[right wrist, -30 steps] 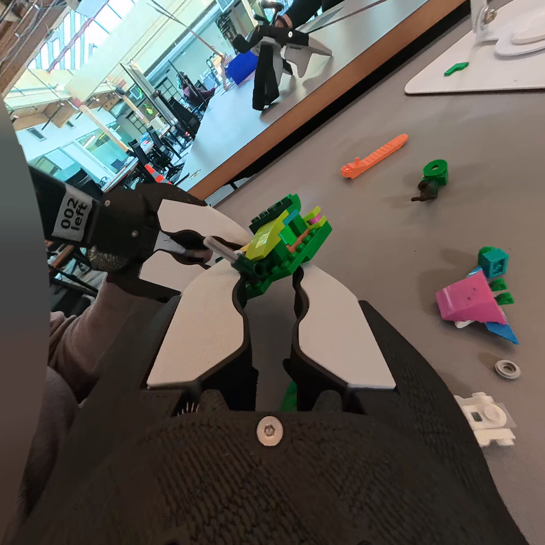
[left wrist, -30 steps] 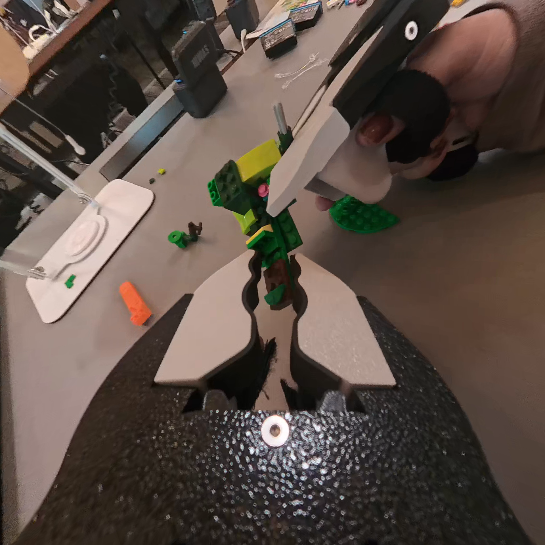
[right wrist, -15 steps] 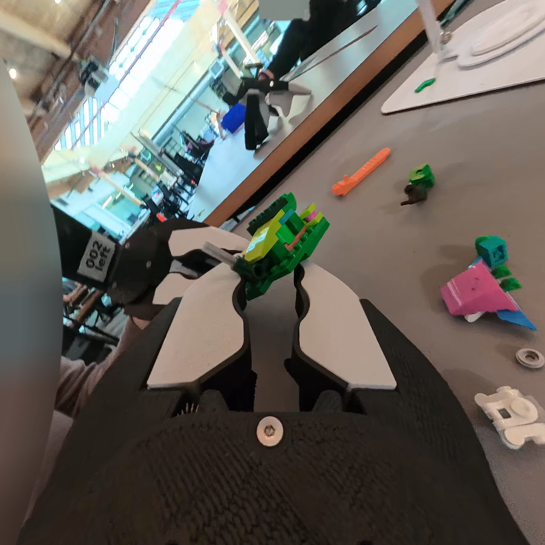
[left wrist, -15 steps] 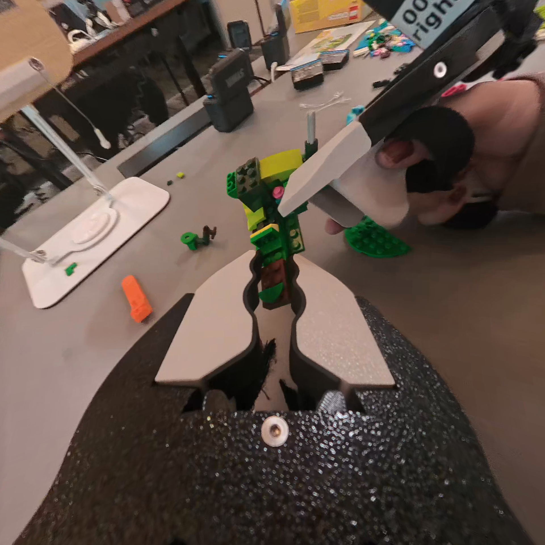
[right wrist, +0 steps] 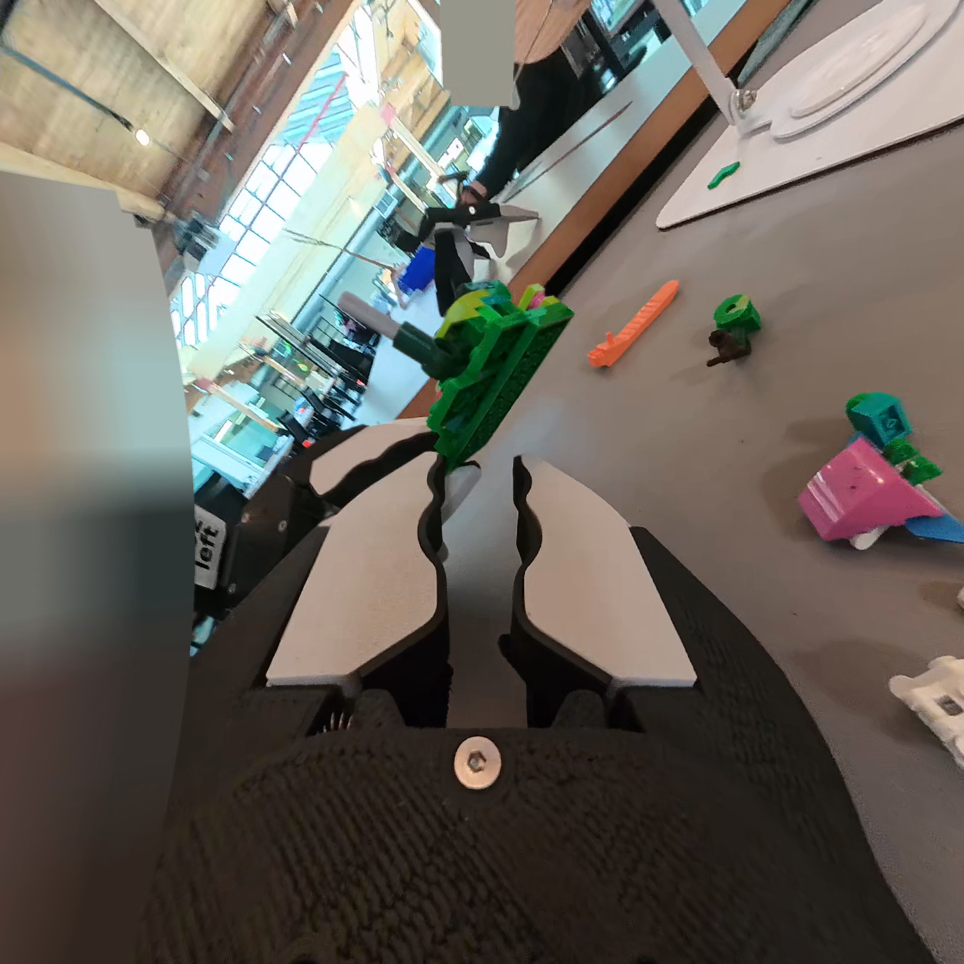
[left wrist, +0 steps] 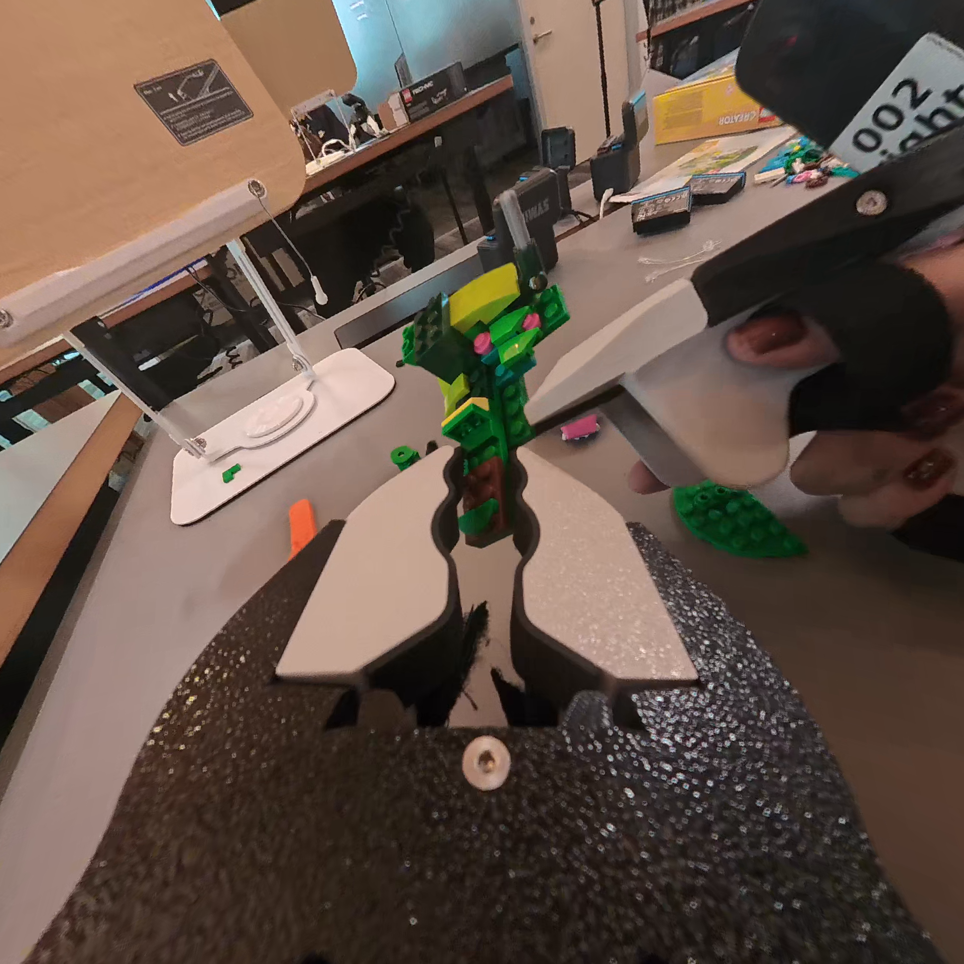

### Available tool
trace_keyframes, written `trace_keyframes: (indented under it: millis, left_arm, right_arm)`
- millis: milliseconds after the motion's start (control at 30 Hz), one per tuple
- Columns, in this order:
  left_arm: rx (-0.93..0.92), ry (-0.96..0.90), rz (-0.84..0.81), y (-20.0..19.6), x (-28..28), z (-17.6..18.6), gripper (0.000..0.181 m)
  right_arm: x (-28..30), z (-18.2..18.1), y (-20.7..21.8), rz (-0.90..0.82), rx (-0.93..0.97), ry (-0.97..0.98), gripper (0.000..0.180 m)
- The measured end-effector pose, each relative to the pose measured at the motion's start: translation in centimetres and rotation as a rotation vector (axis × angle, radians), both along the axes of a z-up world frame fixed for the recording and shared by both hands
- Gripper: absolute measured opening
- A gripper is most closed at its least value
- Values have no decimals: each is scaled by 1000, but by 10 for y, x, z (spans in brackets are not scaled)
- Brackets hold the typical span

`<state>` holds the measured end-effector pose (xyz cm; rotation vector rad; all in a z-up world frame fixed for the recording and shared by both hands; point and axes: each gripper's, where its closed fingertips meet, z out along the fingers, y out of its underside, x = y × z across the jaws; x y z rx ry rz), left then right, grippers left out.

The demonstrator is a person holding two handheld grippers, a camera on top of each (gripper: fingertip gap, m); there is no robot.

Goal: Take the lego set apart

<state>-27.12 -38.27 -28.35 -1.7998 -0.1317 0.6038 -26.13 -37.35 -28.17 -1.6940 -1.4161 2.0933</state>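
The left tongs [left wrist: 482, 501] are clenched on the brown foot of the lego tree [left wrist: 487, 396], holding it up above the grey desk [left wrist: 782, 652] with its long axis running straight out along the fingers, trunk nearest and leafy crown farthest, a grey peg [left wrist: 514, 221] sticking out past the top. The right tongs [right wrist: 477, 501] are released, a clear gap between the two white fingers and nothing in it; in their own view the tree [right wrist: 495, 375] sits just beyond the fingertips, up and slightly left, tilted across the line of the fingers with its studded green side facing them. So the crown is what lies closest to the free tongs, and I would judge the coming pull needs them to close across that crown, at right angles to the trunk, while the left keeps the base fixed. From the left view you see the right tongs [left wrist: 589, 381] coming in from the side of the tree, the nearest fingertip just beside the trunk; whether it touches I cannot tell. That view also shows a round green plate [left wrist: 735, 521] lying on the desk past the tree, beneath the hand [left wrist: 860, 459]. The right view alone shows the loose pieces beyond the tree: an orange brick separator [right wrist: 634, 326], a small green-and-brown piece [right wrist: 733, 326] and a pink-roofed cluster [right wrist: 866, 490].
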Motion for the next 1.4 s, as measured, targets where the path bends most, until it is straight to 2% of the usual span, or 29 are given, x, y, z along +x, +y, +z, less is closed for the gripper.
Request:
trace_keyframes:
  millis: [133, 167, 233, 400, 533, 633, 800, 833, 900, 967, 1067, 1200, 1400]
  left_arm:
    - [-12, 55, -6, 4, 6, 1, 16]
    - [-23, 80, -2, 6, 7, 0, 16]
    - [-26, 87, 20, 6, 6, 0, 16]
    - [71, -44, -25, 6, 8, 4, 16]
    - [61, -127, -85, 6, 9, 0, 18]
    - [-12, 21, -76, 1, 7, 1, 29]
    - [-207, 190, -78, 4, 10, -15, 53]
    - [-225, 239, -47, 3, 7, -15, 46]
    - [-243, 362, -12, 3, 7, -12, 21]
    - [-262, 412, 16, 4, 7, -11, 18]
    - [-235, 315, 14, 1, 5, -11, 13]
    - [-259, 260, 2, -1, 3, -19, 10]
    - [-318, 203, -40, -2, 4, -32, 9]
  right_arm:
    - [0, 8, -2, 10, -124, 19, 20]
    - [0, 8, -2, 9, -128, 15, 12]
    - [0, 6, -1, 4, -94, 17, 9]
    - [2, 12, -2, 18, -69, 55, 7]
    - [1, 6, 0, -4, 56, 47, 4]
    - [0, 0, 4, -28, 147, 33, 4]
    - [0, 0, 5, -32, 117, 16, 4]
    - [0, -1, 5, -32, 110, 11, 4]
    - [0, 0, 5, -37, 103, 9, 4]
    - [1, 0, 6, -37, 123, 12, 4]
    - [2, -3, 5, -20, 209, 19, 5]
    - [4, -8, 2, 6, 440, 58, 5]
    - [9, -19, 1, 62, 580, 41, 6]
